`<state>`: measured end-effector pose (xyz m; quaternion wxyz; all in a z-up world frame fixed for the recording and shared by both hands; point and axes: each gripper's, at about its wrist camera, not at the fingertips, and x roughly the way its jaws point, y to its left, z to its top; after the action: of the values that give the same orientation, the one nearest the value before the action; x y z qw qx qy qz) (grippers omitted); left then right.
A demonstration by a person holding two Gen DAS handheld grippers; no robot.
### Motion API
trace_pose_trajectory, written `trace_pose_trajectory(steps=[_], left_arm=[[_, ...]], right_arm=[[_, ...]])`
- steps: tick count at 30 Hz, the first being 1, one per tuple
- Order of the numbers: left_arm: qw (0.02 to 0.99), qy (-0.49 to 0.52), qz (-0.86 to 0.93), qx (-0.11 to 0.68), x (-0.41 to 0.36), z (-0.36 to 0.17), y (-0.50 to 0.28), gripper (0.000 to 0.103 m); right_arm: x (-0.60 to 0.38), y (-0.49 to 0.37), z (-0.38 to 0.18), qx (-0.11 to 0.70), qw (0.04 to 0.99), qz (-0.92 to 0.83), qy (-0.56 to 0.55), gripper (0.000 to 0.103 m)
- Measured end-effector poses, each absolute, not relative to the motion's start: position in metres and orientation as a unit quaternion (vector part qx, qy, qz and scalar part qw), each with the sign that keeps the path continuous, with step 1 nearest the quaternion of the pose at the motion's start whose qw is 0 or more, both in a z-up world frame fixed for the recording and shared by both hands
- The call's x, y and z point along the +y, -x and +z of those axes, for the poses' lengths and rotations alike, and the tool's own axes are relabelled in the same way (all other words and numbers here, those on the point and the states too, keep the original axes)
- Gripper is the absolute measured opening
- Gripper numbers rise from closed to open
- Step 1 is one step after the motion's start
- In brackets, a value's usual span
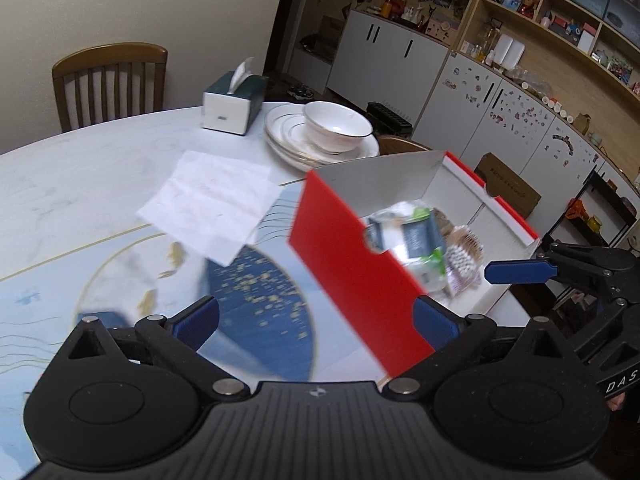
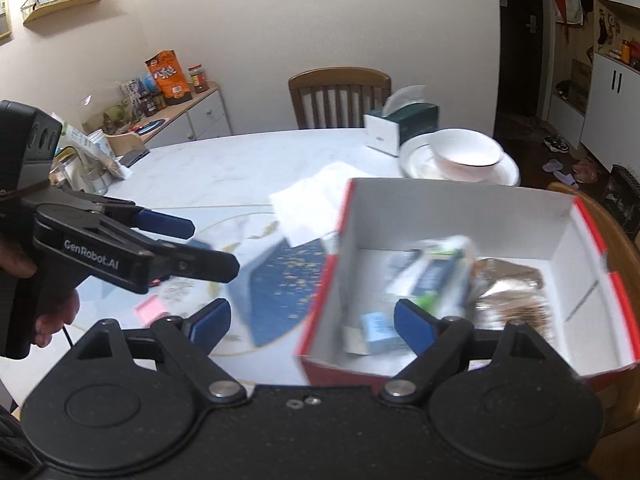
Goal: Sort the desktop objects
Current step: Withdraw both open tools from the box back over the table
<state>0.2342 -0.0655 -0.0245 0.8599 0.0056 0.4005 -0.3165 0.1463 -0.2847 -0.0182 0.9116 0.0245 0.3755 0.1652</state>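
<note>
While both tongs are standing wide apart with nothing between their pads, the red box point(image 2: 460, 276) is sitting open at the near right edge of the bench point(image 1: 100, 184), its red wall point(image 1: 352, 272) crossing in front of the left tongs point(image 1: 316, 316). The right tongs point(image 2: 312, 320) are hovering over the box's near left corner, one blue pad above its white floor, gripping nothing. Inside the box, a blurred clear packet point(image 2: 432, 280) is lying beside a brownish bag point(image 2: 516, 296), with a small pale blue item point(image 2: 376, 328) near the front wall. A white paper sheet point(image 1: 208, 204) is lying flat on the bench just left of the box, and a bowl point(image 1: 338, 126) is resting on stacked plates point(image 1: 288, 136) behind it, next to a tissue box point(image 1: 232, 102).
</note>
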Motion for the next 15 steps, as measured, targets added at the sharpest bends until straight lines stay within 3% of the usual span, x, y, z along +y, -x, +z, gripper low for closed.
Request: trace_pose_trajectory(steps=[15], left_arm=[[0.868,-0.062,-0.304,0.388,0.044,-0.04,-0.252,0.103]], right_arm=[[-0.166,-0.141,-0.044,0.406,0.895,0.182,-0.019,0.089]])
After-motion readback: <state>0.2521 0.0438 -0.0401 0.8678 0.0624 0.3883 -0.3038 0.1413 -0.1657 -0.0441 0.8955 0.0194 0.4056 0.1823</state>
